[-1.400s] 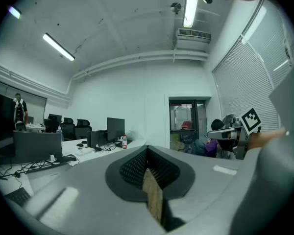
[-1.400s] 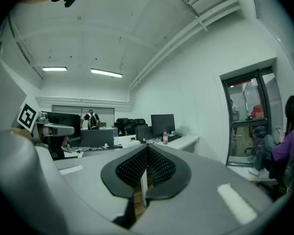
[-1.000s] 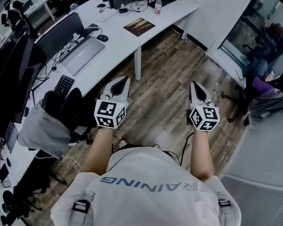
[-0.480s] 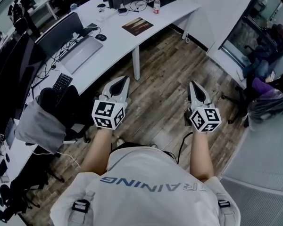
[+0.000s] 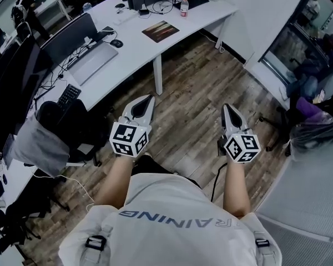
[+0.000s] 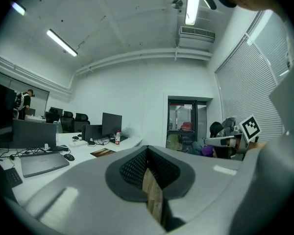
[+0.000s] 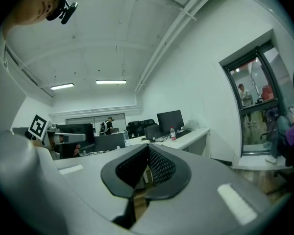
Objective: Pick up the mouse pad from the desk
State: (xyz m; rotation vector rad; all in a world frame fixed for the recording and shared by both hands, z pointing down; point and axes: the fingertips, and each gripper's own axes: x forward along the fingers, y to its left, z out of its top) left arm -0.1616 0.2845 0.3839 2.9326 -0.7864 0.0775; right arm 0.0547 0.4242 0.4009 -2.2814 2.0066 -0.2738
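floor (image 5: pixel 200 87): grainy wood planks | desk (image 5: pixel 134 51): smooth matt white | mouse pad (image 5: pixel 160 31): matt print

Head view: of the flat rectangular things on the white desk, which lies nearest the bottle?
The mouse pad, dark with a printed picture, close to the bottle. The grey laptop and black keyboard lie farther left.

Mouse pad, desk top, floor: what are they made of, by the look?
Mouse pad: thin flat mat with a dark printed picture, probably fabric over rubber; unsure. Desk: smooth white top, likely laminate. Floor: grained planks, wood or wood-look.
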